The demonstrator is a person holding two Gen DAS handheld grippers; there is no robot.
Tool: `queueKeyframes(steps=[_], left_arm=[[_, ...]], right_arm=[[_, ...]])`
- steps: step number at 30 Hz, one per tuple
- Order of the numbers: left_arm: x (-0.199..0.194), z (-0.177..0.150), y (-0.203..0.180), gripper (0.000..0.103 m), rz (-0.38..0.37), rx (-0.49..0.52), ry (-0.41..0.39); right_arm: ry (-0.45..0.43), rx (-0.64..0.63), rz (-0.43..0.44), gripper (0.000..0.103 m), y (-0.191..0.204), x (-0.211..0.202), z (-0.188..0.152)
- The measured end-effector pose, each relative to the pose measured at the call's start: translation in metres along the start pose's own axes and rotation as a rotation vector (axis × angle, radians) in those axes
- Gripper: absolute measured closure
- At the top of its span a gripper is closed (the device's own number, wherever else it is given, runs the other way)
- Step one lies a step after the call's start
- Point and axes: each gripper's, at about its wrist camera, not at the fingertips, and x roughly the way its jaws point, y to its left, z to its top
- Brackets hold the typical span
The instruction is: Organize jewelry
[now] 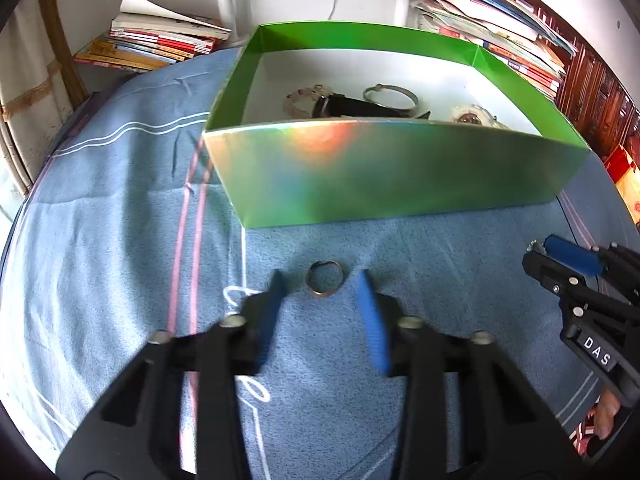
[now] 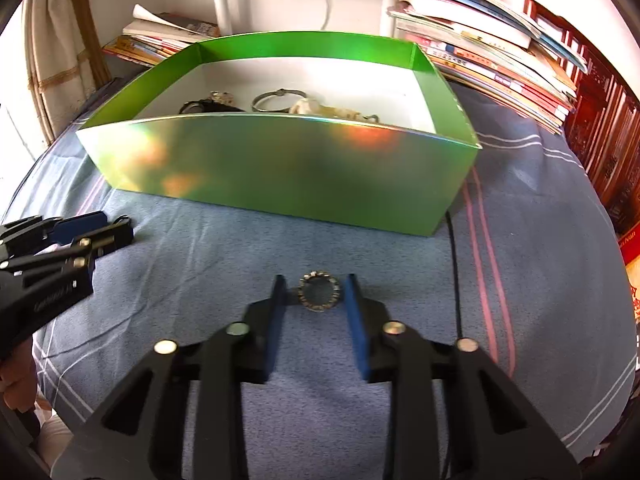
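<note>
A plain metal ring [image 1: 324, 279] lies on the blue cloth, between the tips of my open left gripper [image 1: 322, 284], untouched by the pads. A studded, jewelled ring [image 2: 319, 290] lies on the cloth between the tips of my open right gripper [image 2: 316, 290]. Behind both stands an open green box [image 1: 396, 168], also in the right wrist view [image 2: 280, 168]. In it lie a black watch [image 1: 344, 105], a silver bangle [image 1: 394, 96] and other pieces. The right gripper shows at the right of the left wrist view [image 1: 540, 254]; the left gripper shows at the left of the right wrist view [image 2: 108, 228].
The blue striped cloth [image 1: 120, 220] covers the surface. Stacks of books and magazines sit behind the box at left [image 1: 160, 42] and right [image 2: 492, 52]. A black cable [image 2: 454, 272] runs down the cloth by the box's right corner. Dark wooden furniture [image 2: 612, 140] stands at far right.
</note>
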Motion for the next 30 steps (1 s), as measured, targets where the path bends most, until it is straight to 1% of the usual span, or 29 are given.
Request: queueKeyframes(steps=[1, 5, 8, 10, 12, 15, 18, 21, 23, 27, 29, 30], left_arm=[[0.000, 0.000, 0.000, 0.084, -0.003, 0.000, 0.000], [-0.001, 0.000, 0.000, 0.084, 0.000, 0.009, -0.002], [-0.005, 0.000, 0.000, 0.084, -0.002, 0.015, -0.009], [-0.012, 0.001, -0.001, 0.084, 0.002, 0.022, -0.026], [-0.025, 0.003, -0.002, 0.084, 0.000, 0.029, -0.054], [-0.045, 0.009, -0.005, 0.084, -0.016, 0.045, -0.104], [-0.062, 0.026, -0.005, 0.084, -0.035, 0.056, -0.154], [-0.071, 0.048, -0.006, 0.084, -0.017, 0.064, -0.208], [-0.071, 0.065, -0.007, 0.084, 0.005, 0.067, -0.230], [-0.065, 0.095, -0.004, 0.084, -0.001, 0.059, -0.238], [-0.059, 0.112, -0.001, 0.084, -0.005, 0.051, -0.237], [-0.054, 0.121, 0.000, 0.084, -0.007, 0.046, -0.231]], right_arm=[[-0.003, -0.005, -0.007, 0.082, 0.001, 0.000, 0.000], [0.001, -0.011, 0.008, 0.082, 0.002, -0.001, 0.000], [-0.014, -0.009, 0.016, 0.082, 0.002, -0.008, 0.002], [-0.025, -0.013, 0.020, 0.082, 0.004, -0.014, 0.003], [-0.040, -0.010, 0.047, 0.082, 0.004, -0.022, 0.006], [-0.088, -0.001, 0.080, 0.082, 0.002, -0.041, 0.016], [-0.161, 0.006, 0.071, 0.082, -0.002, -0.059, 0.034], [-0.230, 0.016, 0.039, 0.082, -0.010, -0.072, 0.057], [-0.255, 0.027, 0.018, 0.082, -0.015, -0.075, 0.074], [-0.281, 0.051, 0.021, 0.082, -0.027, -0.070, 0.109], [-0.272, 0.065, 0.025, 0.082, -0.030, -0.061, 0.121], [-0.255, 0.073, 0.027, 0.082, -0.032, -0.050, 0.131]])
